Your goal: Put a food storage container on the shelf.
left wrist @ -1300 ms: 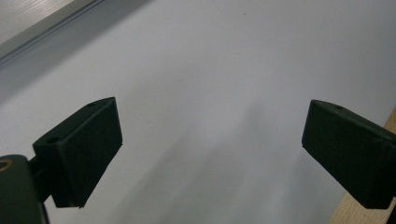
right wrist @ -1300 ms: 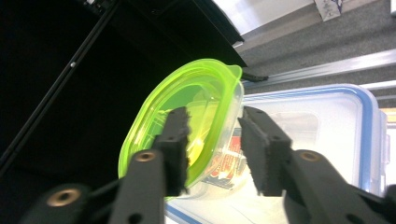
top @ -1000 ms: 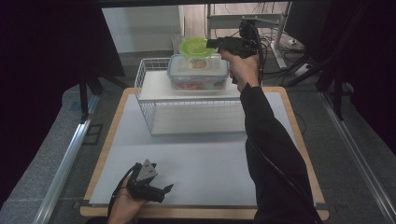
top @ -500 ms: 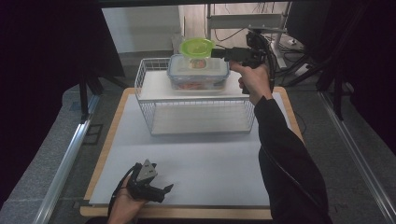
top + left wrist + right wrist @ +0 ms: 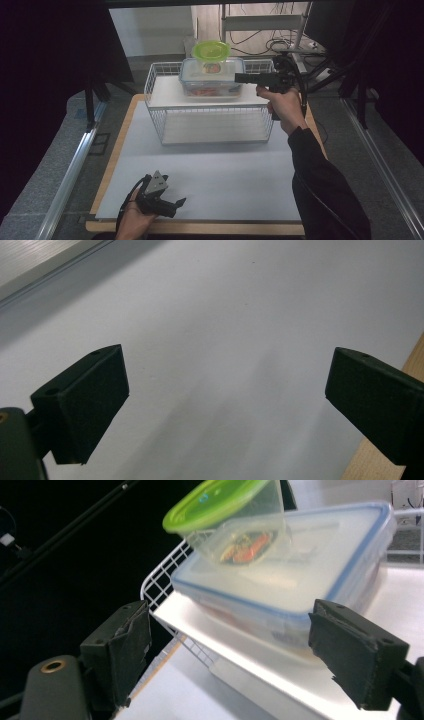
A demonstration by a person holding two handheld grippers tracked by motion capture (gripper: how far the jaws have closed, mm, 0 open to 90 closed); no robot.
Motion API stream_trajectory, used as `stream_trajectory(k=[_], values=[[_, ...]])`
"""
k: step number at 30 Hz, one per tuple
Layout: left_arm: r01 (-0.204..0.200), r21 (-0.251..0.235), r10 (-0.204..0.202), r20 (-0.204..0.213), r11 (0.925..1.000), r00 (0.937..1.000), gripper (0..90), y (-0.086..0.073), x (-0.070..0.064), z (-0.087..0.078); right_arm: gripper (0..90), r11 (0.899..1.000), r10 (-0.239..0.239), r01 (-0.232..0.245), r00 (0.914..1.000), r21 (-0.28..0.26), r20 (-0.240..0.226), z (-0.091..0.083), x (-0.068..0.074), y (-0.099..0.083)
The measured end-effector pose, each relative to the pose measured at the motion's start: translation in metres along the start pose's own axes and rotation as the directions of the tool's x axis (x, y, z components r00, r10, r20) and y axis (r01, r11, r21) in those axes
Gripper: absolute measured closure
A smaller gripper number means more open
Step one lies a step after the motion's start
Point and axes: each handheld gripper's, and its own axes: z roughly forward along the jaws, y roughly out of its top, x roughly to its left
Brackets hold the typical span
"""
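Observation:
A clear rectangular box with a blue-rimmed lid (image 5: 212, 77) sits on the white top shelf of a wire rack (image 5: 160, 117) at the back of the table. On the box stands a round clear tub with a green lid (image 5: 211, 50). My right gripper (image 5: 239, 78) hovers level at the box's right end, pointing at it. In the right gripper view that gripper (image 5: 227, 650) is open, with the box (image 5: 300, 575) just ahead of the jaws and the tub (image 5: 225, 510) above. My left gripper (image 5: 176, 204) rests open on the white mat (image 5: 225, 315) near the front edge.
The rack's lower level (image 5: 215, 130) holds nothing. A white mat (image 5: 220, 175) covers the wooden table (image 5: 200, 228). Behind the table are a metal frame with cables (image 5: 270, 35) and dark stands on both sides.
My right gripper has come down and back from beside the green-lidded tub to the level of the box's right end. The left gripper has stayed put.

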Motion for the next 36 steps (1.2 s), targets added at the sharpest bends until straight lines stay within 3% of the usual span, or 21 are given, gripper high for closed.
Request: stream_trajectory(k=[10,12,21,23,27,28,30,31,32,36], values=[[0.000,-0.010,0.000,0.004,1.0000,1.0000,3.1,0.000,0.000,0.000,11.9,0.996,-0.083,0.082,0.9964,0.028,0.021,-0.011,0.004,-0.034],[0.001,-0.012,0.000,0.004,0.9999,1.0000,3.1,0.000,0.000,0.000,10.5,0.993,-0.114,0.113,0.9932,0.039,0.023,-0.015,0.006,-0.049],[0.004,-0.022,-0.004,0.002,0.9998,1.0000,2.8,-0.001,0.000,0.001,6.5,0.974,-0.220,0.217,0.9738,0.060,0.057,-0.026,0.007,-0.098],[-0.001,-0.018,0.001,0.001,0.9998,1.0000,2.7,-0.001,0.000,0.002,6.0,0.962,-0.267,0.260,0.9595,0.080,0.090,-0.029,0.007,-0.119],[-0.008,-0.019,0.008,-0.003,0.9998,1.0000,2.6,-0.001,0.000,0.002,5.0,0.953,-0.291,0.280,0.9516,0.112,0.099,-0.032,0.003,-0.149],[-0.008,-0.019,0.008,-0.003,0.9998,1.0000,2.7,-0.001,0.000,0.002,5.0,0.953,-0.291,0.280,0.9516,0.112,0.099,-0.032,0.003,-0.149],[-0.012,-0.019,0.012,-0.008,0.9998,0.9999,2.6,-0.002,0.000,0.002,3.6,0.942,-0.319,0.303,0.9422,0.141,0.103,-0.032,-0.001,-0.171],[-0.012,-0.019,0.012,-0.008,0.9998,0.9999,2.6,-0.002,0.000,0.002,3.6,0.942,-0.319,0.303,0.9422,0.141,0.103,-0.032,-0.001,-0.171],[-0.009,-0.019,0.009,-0.010,0.9998,0.9999,2.6,-0.002,-0.001,0.003,3.1,0.939,-0.326,0.309,0.9397,0.151,0.103,-0.031,-0.003,-0.185],[-0.017,-0.017,0.017,-0.007,0.9997,0.9998,2.6,-0.002,-0.001,0.003,3.1,0.935,-0.331,0.313,0.9395,0.164,0.090,-0.031,-0.012,-0.211]])
